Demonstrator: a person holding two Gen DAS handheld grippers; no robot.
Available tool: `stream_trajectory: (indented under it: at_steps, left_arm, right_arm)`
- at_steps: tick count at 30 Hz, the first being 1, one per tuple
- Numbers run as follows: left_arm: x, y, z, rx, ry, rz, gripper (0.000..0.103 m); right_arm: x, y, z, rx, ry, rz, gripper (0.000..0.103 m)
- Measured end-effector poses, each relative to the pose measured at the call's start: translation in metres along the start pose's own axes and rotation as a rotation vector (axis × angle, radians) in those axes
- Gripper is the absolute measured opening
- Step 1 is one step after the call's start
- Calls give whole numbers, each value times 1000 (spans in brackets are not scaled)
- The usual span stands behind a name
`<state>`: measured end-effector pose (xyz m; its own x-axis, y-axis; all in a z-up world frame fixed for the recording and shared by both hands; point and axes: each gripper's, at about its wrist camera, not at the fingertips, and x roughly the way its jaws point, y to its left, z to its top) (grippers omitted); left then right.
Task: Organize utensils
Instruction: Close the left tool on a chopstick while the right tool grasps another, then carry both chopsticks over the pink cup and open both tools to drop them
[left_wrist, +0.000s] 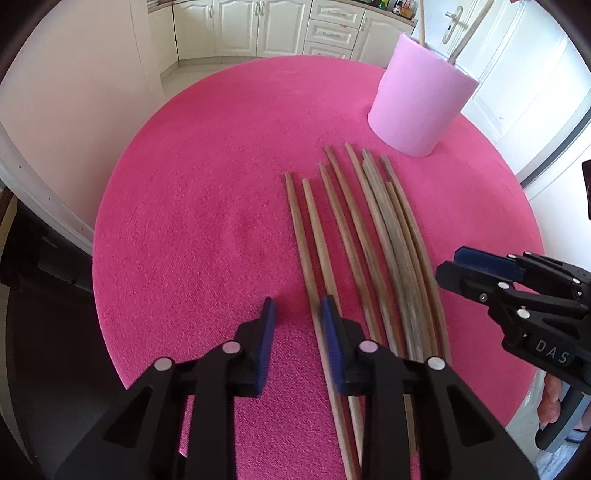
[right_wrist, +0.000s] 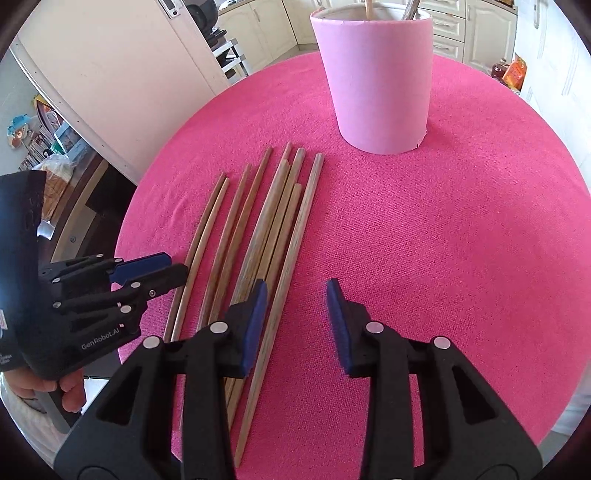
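Note:
Several wooden chopsticks (left_wrist: 354, 236) (right_wrist: 258, 221) lie side by side on a round table under a pink cloth (left_wrist: 203, 206) (right_wrist: 424, 240). Behind them stands a pale pink cup (left_wrist: 417, 99) (right_wrist: 380, 92) with a couple of sticks in it. My left gripper (left_wrist: 297, 310) hangs low over the near ends; its jaws are apart, and the leftmost chopstick lies just inside the right pad. My right gripper (right_wrist: 295, 291) is likewise open, with the rightmost chopstick between its fingers, close to the left pad. Each gripper also shows from the side in the other's view: right gripper (left_wrist: 448, 264), left gripper (right_wrist: 177, 264).
The table's edge curves close on the left (left_wrist: 99, 258) and the near right (right_wrist: 554, 387). White kitchen cabinets (left_wrist: 258, 26) and a white door (left_wrist: 517, 74) stand beyond it. A person's hand (right_wrist: 70, 391) grips the left handle.

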<state>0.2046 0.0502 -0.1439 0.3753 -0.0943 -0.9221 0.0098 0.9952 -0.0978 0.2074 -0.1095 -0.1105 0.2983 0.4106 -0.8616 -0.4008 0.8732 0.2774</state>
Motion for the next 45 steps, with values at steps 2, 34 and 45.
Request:
stream_trajectory:
  at_steps: [2, 34, 45]
  left_arm:
    - [2, -12, 2, 42, 8, 57, 24]
    - [-76, -6, 12, -61, -340, -154, 5]
    - [-112, -50, 32, -16, -680, -249, 5]
  right_arm:
    - [2, 3, 1, -10, 9, -10, 33]
    - [-41, -9, -7, -86, -138, 65, 6]
    - [-119, -36, 3, -59, -521, 170, 6]
